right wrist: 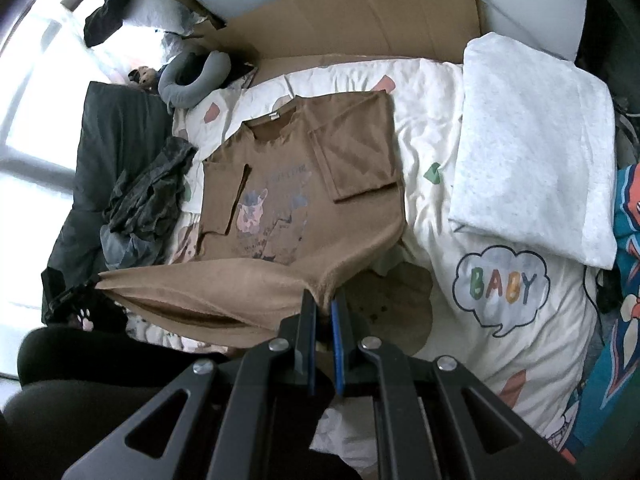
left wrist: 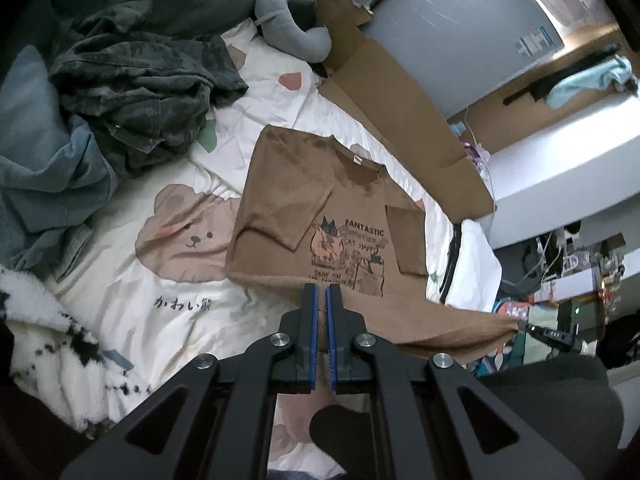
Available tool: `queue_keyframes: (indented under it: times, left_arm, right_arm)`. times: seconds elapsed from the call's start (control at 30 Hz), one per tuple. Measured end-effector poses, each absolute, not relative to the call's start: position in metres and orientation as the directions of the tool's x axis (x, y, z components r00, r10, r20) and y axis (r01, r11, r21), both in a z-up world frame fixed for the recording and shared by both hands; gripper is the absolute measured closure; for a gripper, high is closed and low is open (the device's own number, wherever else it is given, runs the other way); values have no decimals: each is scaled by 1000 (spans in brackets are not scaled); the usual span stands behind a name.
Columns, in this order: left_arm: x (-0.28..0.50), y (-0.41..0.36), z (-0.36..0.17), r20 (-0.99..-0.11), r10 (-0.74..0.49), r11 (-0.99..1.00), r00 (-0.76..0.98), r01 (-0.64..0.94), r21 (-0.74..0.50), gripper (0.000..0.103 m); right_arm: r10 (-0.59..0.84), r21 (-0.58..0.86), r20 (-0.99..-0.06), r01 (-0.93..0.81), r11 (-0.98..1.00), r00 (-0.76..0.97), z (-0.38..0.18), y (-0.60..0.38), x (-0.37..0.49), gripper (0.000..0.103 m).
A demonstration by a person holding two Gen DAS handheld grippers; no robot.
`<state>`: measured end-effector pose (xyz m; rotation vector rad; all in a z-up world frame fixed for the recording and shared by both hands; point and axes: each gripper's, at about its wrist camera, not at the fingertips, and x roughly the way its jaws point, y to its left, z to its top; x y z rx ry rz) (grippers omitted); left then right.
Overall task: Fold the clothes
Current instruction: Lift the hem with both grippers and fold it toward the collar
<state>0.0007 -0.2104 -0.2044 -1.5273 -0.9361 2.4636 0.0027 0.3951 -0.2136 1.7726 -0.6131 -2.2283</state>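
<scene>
I am holding the brown T-shirt by its bottom hem, one corner in each tool. My left tool has its blue-padded fingers pressed together on the hem, the cloth running between them. My right tool is likewise clamped on the other hem corner, where the fabric bunches up just above the fingertips. From the left wrist camera I can see the right tool's tip gripping the far corner, with the hem stretched taut and lifted between the two.

The shirt's upper part lies flat on the bed, front up, with both sleeves folded in over the chest on either side of the cartoon cat print. The collar, with its small white label, points away from me.

Taking the shirt as the landmark: a heap of camouflage clothing sits beyond its left sleeve, with blue denim just beside that heap. A grey neck pillow lies past the collar, next to flattened cardboard. Beside the shirt's right edge rests a folded white garment. Under the shirt spreads the cream bedcover, printed with a bear to its left and a "BABY" cloud to its right.
</scene>
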Motion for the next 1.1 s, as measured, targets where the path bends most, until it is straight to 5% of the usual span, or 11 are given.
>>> queue_keyframes:
  times: [1.1]
  left_arm:
    - [-189, -250, -324, -815, 368, -836, -447, 225, -500, 100]
  right_arm:
    - [-393, 417, -890, -64, -907, -230, -310, 393, -184, 97]
